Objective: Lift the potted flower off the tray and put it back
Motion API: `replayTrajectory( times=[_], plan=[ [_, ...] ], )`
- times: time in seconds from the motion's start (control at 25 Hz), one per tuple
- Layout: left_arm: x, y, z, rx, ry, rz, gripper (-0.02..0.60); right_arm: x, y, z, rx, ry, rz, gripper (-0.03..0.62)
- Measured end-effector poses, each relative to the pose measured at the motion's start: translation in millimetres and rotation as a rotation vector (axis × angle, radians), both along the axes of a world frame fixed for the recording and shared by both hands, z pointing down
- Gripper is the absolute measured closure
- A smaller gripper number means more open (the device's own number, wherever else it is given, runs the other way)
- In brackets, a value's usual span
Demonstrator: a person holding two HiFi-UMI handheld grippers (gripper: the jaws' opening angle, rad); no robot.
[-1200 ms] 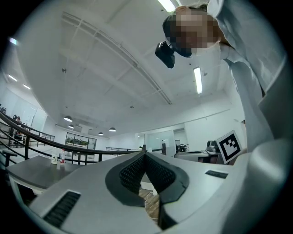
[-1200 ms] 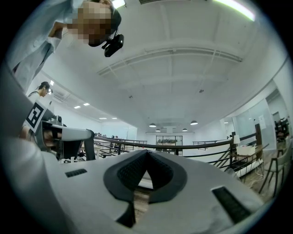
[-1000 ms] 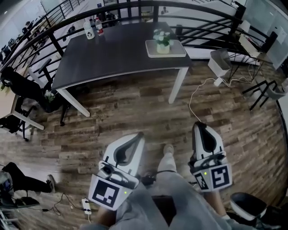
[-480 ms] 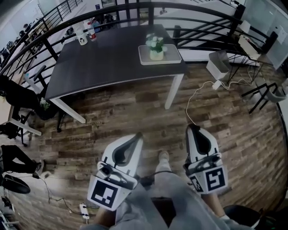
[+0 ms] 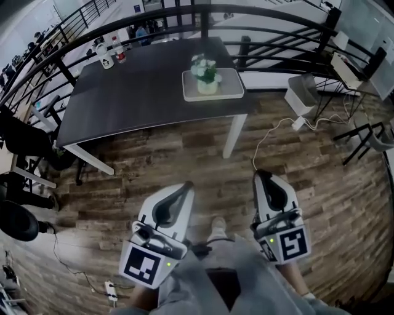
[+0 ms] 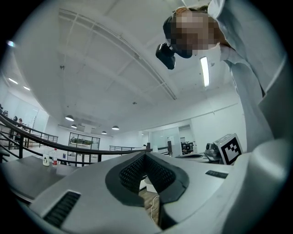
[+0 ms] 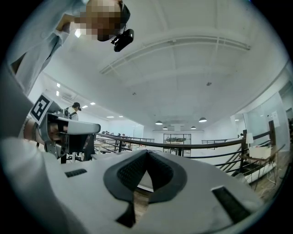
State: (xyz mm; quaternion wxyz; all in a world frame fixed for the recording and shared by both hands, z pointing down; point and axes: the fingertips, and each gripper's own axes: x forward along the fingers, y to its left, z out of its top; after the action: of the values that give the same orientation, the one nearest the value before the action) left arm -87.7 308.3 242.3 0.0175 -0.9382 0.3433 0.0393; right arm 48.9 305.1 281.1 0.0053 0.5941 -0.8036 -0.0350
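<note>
The potted flower, white blooms in a pale pot, stands on a white tray near the right end of a dark table. Both grippers hang low in front of the person's body, well short of the table and over the wood floor. My left gripper points toward the table with its jaws together and nothing between them; its tips meet in the left gripper view. My right gripper is likewise shut and empty, its tips touching in the right gripper view.
A mug and a bottle stand at the table's far left corner. A black railing runs behind the table. A white bin and a cable lie to the right, dark chairs to the left.
The table, tray and flower have drifted left and lower in the head view as the person walks closer. Both grippers keep their pose, shut and empty.
</note>
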Motion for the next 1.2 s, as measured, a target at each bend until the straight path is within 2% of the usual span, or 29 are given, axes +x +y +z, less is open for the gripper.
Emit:
replayTrajectory(
  times=[0.52,0.8,1.2],
  plan=[
    [43,-56,-8,0.044,-0.013,-0.096,0.583,51,-71,-2,0.031,-0.010,-0.075,0.592],
    [70,-74,-4,0.060,-0.027,-0.095,0.583,73,-90,7,0.028,-0.012,-0.086,0.592],
    [76,-88,2,0.041,-0.016,-0.103,0.583,79,-101,17,0.005,-0.007,-0.088,0.592]
  ],
)
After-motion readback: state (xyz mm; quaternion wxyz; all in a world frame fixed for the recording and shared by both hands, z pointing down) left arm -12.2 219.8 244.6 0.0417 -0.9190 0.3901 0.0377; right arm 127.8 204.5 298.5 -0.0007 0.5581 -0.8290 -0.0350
